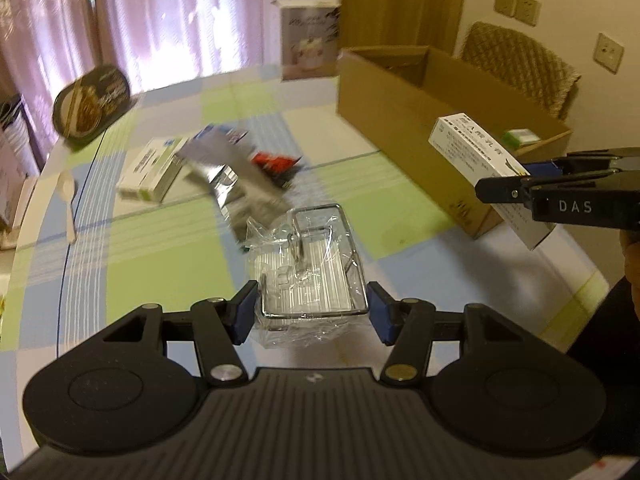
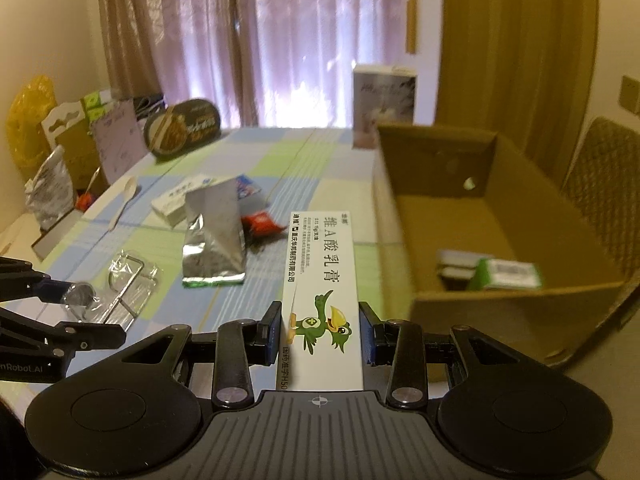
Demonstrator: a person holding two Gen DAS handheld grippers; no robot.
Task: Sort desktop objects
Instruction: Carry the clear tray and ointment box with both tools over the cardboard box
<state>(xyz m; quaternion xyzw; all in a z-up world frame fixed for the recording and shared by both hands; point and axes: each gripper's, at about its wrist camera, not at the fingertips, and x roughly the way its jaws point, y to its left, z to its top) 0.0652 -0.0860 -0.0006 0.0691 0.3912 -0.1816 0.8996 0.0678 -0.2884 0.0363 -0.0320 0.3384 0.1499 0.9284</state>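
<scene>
My right gripper (image 2: 320, 332) is shut on a long white medicine box (image 2: 320, 264) with a green cartoon bird, held in the air just left of the open cardboard box (image 2: 500, 216). In the left wrist view the same medicine box (image 1: 476, 160) hangs in front of the cardboard box (image 1: 400, 92). My left gripper (image 1: 312, 316) is open, with a finger on each side of a wire rack in clear plastic wrap (image 1: 312, 272) lying on the checked tablecloth. A green-and-white box (image 2: 508, 274) lies inside the cardboard box.
A silver foil pouch (image 1: 236, 184), a red packet (image 1: 276, 162), a white-green box (image 1: 154, 170) and a white spoon (image 1: 68, 200) lie on the table. A black oval tray (image 1: 92, 100) and a tall carton (image 1: 308, 44) stand at the far edge. A wicker chair (image 1: 520, 64) stands behind the cardboard box.
</scene>
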